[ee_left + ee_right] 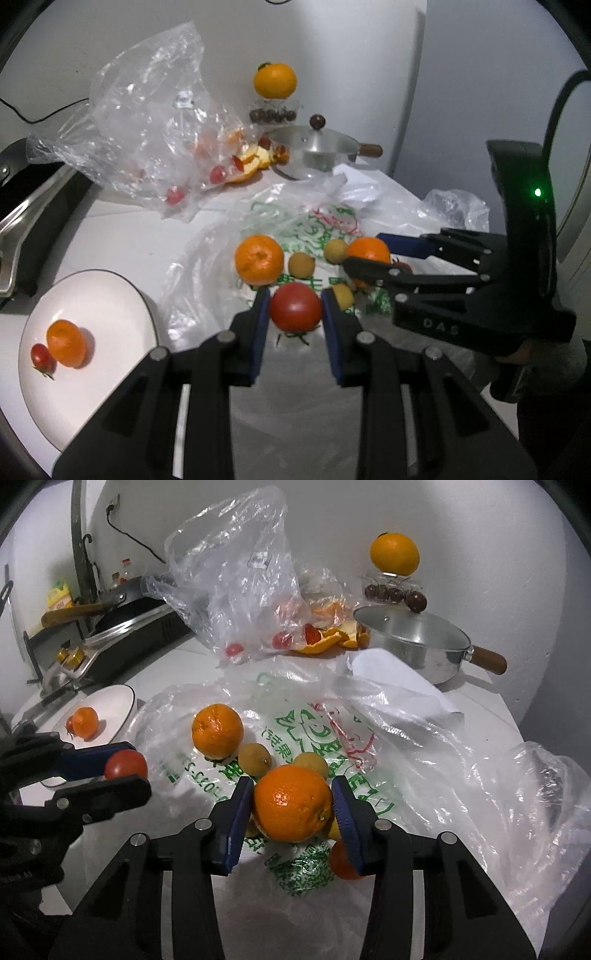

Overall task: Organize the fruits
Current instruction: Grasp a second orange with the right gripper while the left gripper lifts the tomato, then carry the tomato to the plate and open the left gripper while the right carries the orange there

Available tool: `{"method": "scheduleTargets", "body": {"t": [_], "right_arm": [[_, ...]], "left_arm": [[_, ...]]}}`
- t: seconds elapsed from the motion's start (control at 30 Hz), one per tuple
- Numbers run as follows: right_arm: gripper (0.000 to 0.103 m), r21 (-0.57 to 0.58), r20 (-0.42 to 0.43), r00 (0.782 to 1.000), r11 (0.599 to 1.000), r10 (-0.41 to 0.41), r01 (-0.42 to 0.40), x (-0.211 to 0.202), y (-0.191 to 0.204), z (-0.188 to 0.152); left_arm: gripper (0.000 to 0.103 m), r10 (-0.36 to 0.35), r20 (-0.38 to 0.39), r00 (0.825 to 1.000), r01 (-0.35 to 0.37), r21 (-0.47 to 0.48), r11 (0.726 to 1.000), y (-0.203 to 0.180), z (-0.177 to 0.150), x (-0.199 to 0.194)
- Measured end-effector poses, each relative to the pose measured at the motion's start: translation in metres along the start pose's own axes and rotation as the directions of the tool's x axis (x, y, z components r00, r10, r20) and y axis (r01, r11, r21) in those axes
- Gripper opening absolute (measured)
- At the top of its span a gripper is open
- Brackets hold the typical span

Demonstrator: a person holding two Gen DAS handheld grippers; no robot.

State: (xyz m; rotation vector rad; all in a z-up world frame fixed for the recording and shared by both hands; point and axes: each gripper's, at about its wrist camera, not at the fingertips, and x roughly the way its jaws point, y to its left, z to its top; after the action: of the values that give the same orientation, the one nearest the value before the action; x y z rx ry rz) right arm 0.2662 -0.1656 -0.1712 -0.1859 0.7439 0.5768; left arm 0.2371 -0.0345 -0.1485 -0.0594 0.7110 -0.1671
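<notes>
My left gripper [295,310] is shut on a red tomato [295,308], held just above the printed plastic bag [321,225]; from the right wrist it shows at the left, the left gripper [127,766] around the tomato [125,764]. Both blue pads of my right gripper [291,805] touch a large orange [291,803] on the same bag [332,720]. Another orange [258,260] and small brownish fruits [301,265] lie beside it. A white plate [92,295] at lower left carries an orange [66,349] and a small tomato [40,356].
A clear bag [155,129] with cherry tomatoes and orange peels lies behind. A lidded steel pot [317,147] with a wooden handle stands at the back, next to an orange on a clear box [275,80]. A stove with a pan [122,620] borders the left.
</notes>
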Motion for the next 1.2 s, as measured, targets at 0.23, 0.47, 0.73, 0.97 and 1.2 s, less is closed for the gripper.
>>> {"method": "scheduleTargets", "body": {"t": [0.23,0.47,0.73,0.97,1.2], "right_arm": [[0.046,-0.011,0.041,0.999,1.0,-0.008,0.008,-0.02,0.013,0.01],[0.046,-0.01,0.079,0.997,1.0,0.014,-0.014,-0.033,0.032,0.017],[0.046,-0.03,0.092,0.995,0.999,0.042,-0.039,-0.037,0.064,0.023],[0.046,-0.042,0.094,0.993,0.997,0.073,-0.07,-0.035,0.09,0.025],[0.046,-0.079,0.093,0.99,0.992,0.107,-0.1,-0.03,0.121,0.03]], "left_arm": [[0.029,0.006,0.045,0.999,-0.006,-0.007,1.0,0.012,-0.004,-0.021],[0.029,0.014,0.074,0.997,-0.012,-0.024,1.0,0.03,-0.009,-0.044],[0.029,0.031,0.094,0.995,-0.027,-0.047,0.999,0.057,-0.019,-0.062],[0.029,0.056,0.101,0.993,-0.049,-0.071,0.996,0.084,-0.03,-0.072],[0.029,0.088,0.103,0.991,-0.078,-0.098,0.992,0.108,-0.042,-0.078]]}}
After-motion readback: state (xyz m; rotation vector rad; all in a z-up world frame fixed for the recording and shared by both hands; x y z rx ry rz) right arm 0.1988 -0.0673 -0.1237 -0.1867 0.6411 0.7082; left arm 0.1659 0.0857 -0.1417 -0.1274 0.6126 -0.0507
